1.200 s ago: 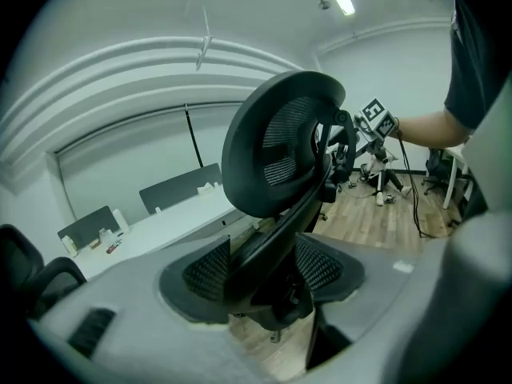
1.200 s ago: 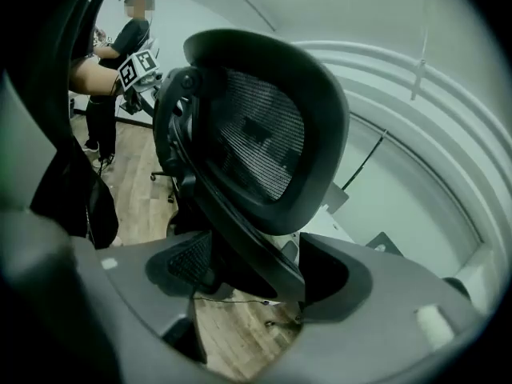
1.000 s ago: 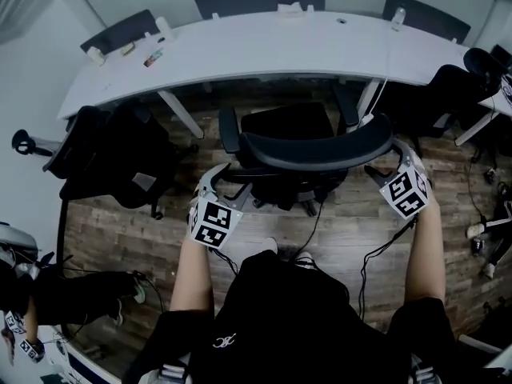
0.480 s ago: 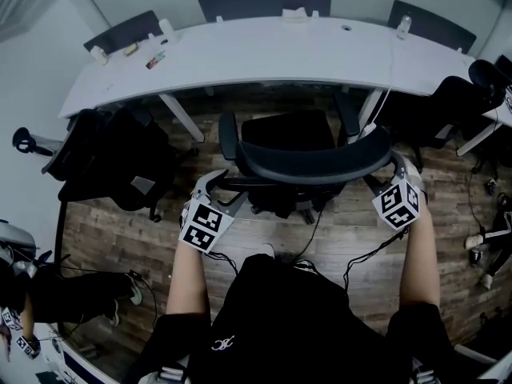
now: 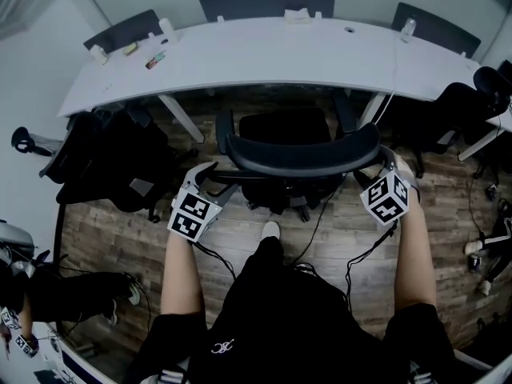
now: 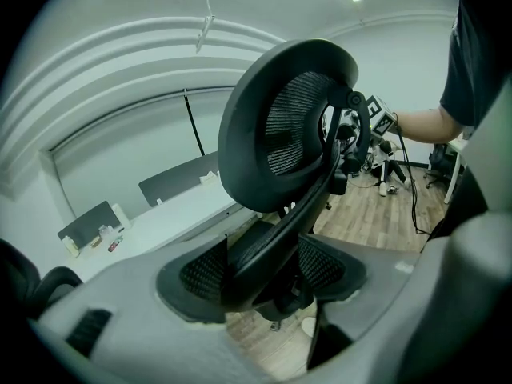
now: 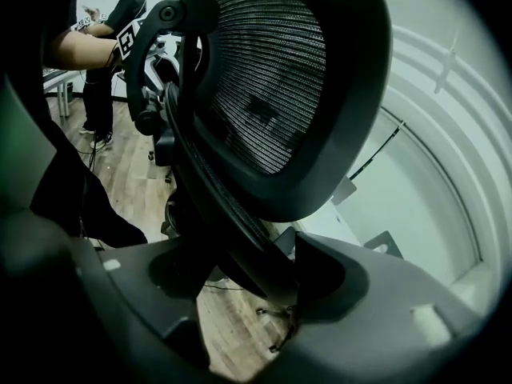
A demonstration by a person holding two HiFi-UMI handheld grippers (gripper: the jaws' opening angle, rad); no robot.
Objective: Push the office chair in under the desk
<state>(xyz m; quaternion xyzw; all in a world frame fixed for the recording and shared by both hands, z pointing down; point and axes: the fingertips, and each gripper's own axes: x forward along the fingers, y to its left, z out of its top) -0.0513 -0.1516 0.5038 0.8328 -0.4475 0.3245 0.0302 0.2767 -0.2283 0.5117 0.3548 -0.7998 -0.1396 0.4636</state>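
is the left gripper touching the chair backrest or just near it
Touching. The left gripper view shows the backrest with its rim running down between the jaws of the left gripper, pressed against the pads on both sides.

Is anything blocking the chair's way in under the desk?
Nothing visible does. The office chair faces the open gap under the desk, and the strip of floor ahead of its seat looks bare. Its right armrest runs close to the right desk leg, so watch that side.
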